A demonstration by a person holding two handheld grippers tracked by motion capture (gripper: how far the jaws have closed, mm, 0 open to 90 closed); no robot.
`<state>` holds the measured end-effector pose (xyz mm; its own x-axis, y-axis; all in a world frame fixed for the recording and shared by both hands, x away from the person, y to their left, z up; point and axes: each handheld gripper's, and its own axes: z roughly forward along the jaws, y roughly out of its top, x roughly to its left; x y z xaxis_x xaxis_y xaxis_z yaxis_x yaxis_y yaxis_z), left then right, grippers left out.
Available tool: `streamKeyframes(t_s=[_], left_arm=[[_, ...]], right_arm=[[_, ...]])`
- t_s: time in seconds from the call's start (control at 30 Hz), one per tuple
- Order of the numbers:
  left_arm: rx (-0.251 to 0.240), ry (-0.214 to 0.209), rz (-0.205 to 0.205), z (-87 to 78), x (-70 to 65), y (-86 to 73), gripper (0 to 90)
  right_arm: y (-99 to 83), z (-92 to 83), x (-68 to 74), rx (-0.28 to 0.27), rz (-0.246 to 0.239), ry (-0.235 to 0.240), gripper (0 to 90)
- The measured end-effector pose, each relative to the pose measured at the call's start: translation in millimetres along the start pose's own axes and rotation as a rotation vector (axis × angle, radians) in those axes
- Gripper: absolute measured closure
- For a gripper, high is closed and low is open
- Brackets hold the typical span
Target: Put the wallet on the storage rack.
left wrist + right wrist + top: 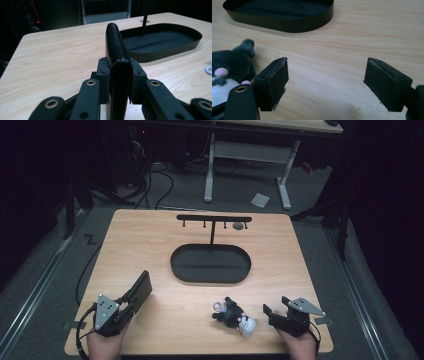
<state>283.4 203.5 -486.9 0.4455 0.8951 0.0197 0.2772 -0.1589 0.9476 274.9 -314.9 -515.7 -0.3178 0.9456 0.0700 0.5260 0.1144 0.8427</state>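
On the wooden surface [150, 245], a black oval tray [210, 263] with a hook stand [214, 219] sits at centre, likely the drop-off. At 7 o'clock the left gripper [131, 298] has its jaws pinching a black wallet [141, 289] on edge, long axis pointing toward 1 o'clock, apparently ready for carrying. At 5 o'clock the right gripper [270, 312] waits, jaws spread and empty, just beside a plush toy [235, 317].
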Motion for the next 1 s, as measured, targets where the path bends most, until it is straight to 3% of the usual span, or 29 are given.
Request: streamKeyframes(t_s=[0.27,0.43,0.53,0.63,0.8,1.0], left_arm=[[-0.02,-0.024,-0.036,14.5,-4.3,7.9,74.7],[-0.028,-0.041,-0.025,21.7,-11.4,16.4,74.7],[-0.027,-0.052,-0.026,25.9,-15.9,24.1,74.7],[-0.028,-0.053,-0.028,30.3,-20.4,31.0,74.7],[-0.044,-0.054,-0.038,39.0,-28.2,42.6,74.7],[-0.05,-0.058,-0.05,54.4,-38.9,55.0,74.8]], right_arm=[[2.7,-7.3,4.6,-0.014,-0.007,-0.019,17.1],[3.1,-10.0,0.8,0.001,-0.009,-0.009,16.6],[1.3,-10.5,-3.5,0.024,-0.049,-0.032,14.6],[-3.7,-10.9,-7.8,-0.002,-0.036,-0.025,14.0],[-3.9,-10.3,-10.7,-0.038,-0.073,-0.013,13.9],[-5.0,-6.5,-10.1,-0.031,-0.069,0.013,13.8]])
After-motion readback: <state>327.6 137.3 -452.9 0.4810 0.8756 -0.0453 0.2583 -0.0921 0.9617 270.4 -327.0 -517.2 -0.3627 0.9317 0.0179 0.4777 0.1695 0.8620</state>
